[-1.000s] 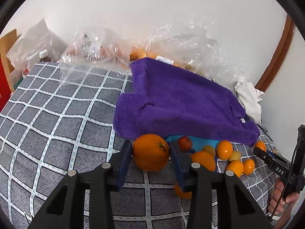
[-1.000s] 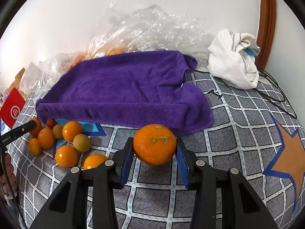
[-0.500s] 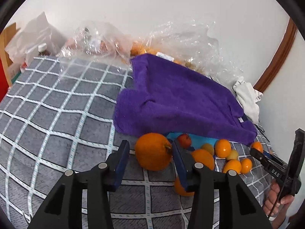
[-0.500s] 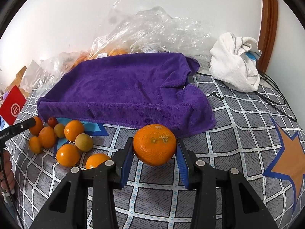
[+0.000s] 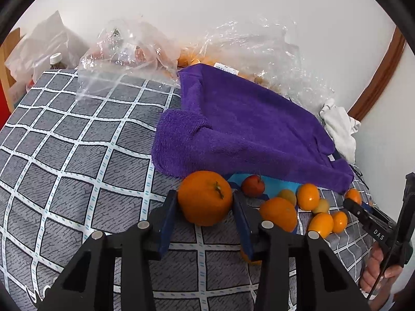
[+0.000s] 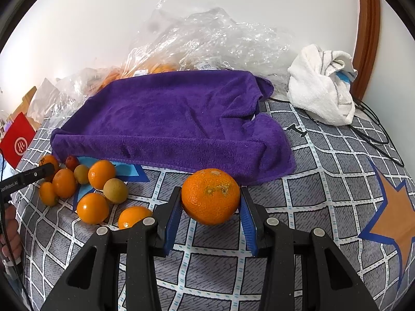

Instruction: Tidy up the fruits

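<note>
Left claw (image 5: 204, 193) grips one stem-topped orange (image 5: 201, 208), its blue pads against both flanks of the fruit after the jaws have just been closing. Right claw (image 6: 210, 190) is clamped on one scarred orange (image 6: 210, 202), pads pressed to either side. Each fruit sits low over the surface (image 5: 77, 155), which is spread with a grey cloth in a white grid, just in front of a near corner of the single purple towel (image 6: 168, 119).

Between the two claws lie eight loose fruits, crowded near the towel's front edge. Five are small oranges (image 6: 92, 207), two are yellow-green fruits (image 6: 115, 190) and one is a small red fruit (image 6: 72, 162). One of the small oranges is half hidden under the left claw's right finger. Several rest on a blue star (image 6: 135, 175) printed on the cloth; a second star (image 6: 394, 215), orange with a blue edge, lies to the right.

Behind the towel, against the white wall, are two crumpled clear plastic bags (image 5: 122, 51), with more orange fruit inside one. One bundled white cloth (image 6: 321, 90) lies at the far right corner. A person's hand (image 5: 378, 267) holds the right claw's handle.
</note>
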Tool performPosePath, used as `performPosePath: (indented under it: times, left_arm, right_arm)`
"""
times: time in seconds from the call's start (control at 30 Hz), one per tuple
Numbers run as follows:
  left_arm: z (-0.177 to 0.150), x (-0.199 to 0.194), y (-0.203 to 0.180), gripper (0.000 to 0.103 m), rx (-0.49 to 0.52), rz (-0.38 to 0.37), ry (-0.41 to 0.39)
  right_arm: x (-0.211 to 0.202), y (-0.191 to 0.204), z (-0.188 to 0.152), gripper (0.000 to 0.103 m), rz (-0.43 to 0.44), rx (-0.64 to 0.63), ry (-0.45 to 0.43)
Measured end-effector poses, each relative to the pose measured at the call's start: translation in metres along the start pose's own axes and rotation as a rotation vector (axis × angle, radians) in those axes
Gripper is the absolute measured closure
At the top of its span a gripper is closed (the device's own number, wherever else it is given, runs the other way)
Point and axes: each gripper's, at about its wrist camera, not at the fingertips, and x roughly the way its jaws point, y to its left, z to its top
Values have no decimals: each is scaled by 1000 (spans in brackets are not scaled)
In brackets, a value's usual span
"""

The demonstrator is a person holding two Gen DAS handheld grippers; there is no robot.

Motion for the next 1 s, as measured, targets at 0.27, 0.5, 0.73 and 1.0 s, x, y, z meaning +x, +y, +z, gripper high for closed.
performPosePath:
  times: [0.27, 0.5, 0.73, 1.0]
  left_arm:
    - [2, -9, -3, 63, 12, -14, -46]
    - [4, -30, -8, 63, 42, -34, -135]
    - [15, -64, -15, 63, 70, -51, -204]
    - [52, -97, -28, 64, 94, -91, -219]
  right_arm:
    - [-5, -1, 0, 61, 7, 8, -18]
    - [-10, -2, 1, 61, 43, 23, -34]
    - [-33, 0, 14, 61, 64, 25, -46]
    - [-80, -3, 59, 61, 83, 25, -153]
